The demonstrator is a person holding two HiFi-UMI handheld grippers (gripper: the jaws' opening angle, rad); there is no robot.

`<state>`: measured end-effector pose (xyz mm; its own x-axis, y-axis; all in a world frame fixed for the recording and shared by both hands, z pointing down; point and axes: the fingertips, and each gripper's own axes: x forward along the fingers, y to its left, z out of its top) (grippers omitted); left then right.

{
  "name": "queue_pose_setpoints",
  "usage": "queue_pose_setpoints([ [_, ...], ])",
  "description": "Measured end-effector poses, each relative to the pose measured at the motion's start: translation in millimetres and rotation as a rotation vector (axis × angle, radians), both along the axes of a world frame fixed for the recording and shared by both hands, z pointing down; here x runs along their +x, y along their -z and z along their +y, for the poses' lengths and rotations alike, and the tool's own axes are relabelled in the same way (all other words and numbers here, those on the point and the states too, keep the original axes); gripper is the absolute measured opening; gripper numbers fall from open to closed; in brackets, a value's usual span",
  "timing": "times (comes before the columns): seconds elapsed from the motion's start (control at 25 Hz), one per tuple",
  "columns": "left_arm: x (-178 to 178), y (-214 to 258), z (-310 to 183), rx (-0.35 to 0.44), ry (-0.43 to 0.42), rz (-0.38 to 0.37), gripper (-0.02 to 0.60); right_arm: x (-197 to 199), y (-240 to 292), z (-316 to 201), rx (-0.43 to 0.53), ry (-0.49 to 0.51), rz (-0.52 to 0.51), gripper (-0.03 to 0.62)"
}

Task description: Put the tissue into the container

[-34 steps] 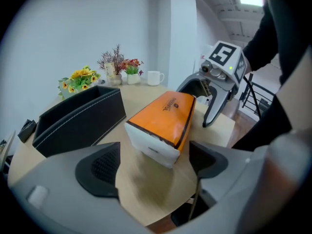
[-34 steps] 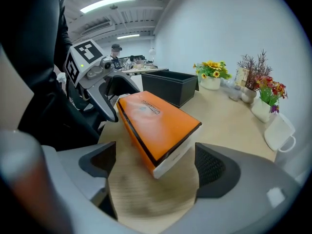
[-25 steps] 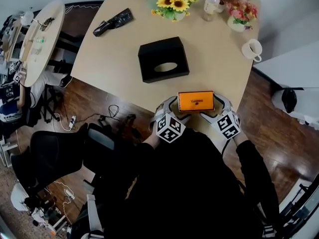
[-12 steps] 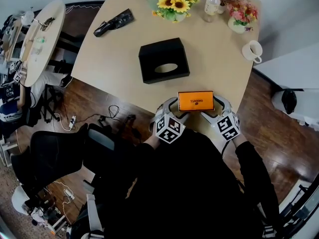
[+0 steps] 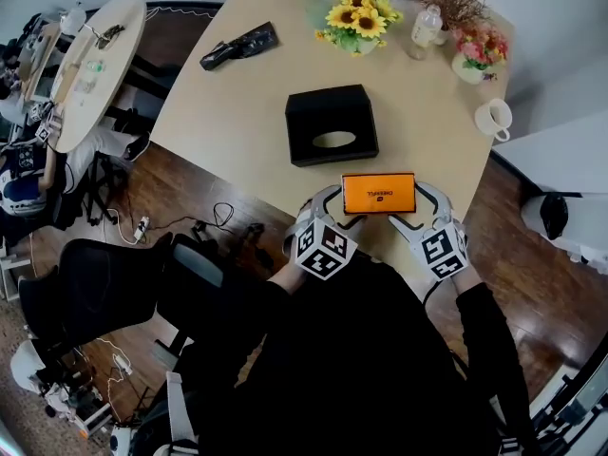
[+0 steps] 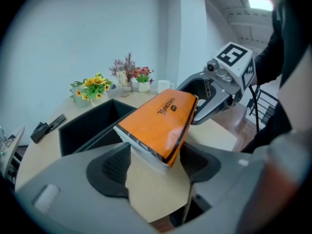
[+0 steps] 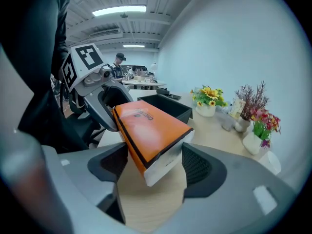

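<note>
An orange tissue pack [image 5: 378,193] hangs just over the table's front edge, held at both ends. My left gripper [image 5: 334,200] is shut on its left end and my right gripper [image 5: 421,207] on its right end. In the left gripper view the tissue pack [image 6: 161,121] sits tilted between my pads, with the right gripper [image 6: 209,99] at its far end. In the right gripper view the tissue pack [image 7: 148,130] lies between my pads and the left gripper [image 7: 105,104] grips beyond. The black box container [image 5: 304,112], with an oval opening, stands on the table a little beyond and left of the pack.
At the table's far edge stand a sunflower vase [image 5: 359,22], a bottle [image 5: 425,28] and a pot of pink flowers [image 5: 478,50]. A white mug [image 5: 494,117] is at the right edge, a black bag [image 5: 239,46] far left. A black chair [image 5: 104,293] stands lower left.
The head view has shifted, so everything sits lower and to the right. The pack stays between both grippers and looks slightly nearer the black container.
</note>
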<state>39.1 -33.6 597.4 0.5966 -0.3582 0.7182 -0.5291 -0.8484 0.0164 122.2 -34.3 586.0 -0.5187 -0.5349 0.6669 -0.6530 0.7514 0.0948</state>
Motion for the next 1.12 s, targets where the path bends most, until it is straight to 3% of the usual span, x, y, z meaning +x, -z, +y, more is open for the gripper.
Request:
queue_pose_setpoints([
  [0.28,-31.9,60.5,-37.2,0.097,0.022,-0.030,0.302,-31.7,58.0,-38.5,0.072,0.015,-0.018,0.353],
  [0.52,-60.7,88.4,-77.9,0.124,0.068,-0.040,0.304,-60.7,88.2,-82.4,0.128,0.062,-0.005,0.353],
  [0.8,-88.8,83.1,-123.0,0.115,0.096,-0.077,0.303,-88.4,80.3,-130.2,0.095,0.088,0.001,0.353],
  [1.12,-90.8,46.1,-138.4,0.051,0.090,-0.090,0.302,-90.6,43.6,-145.7,0.031,0.087,0.015,0.353],
])
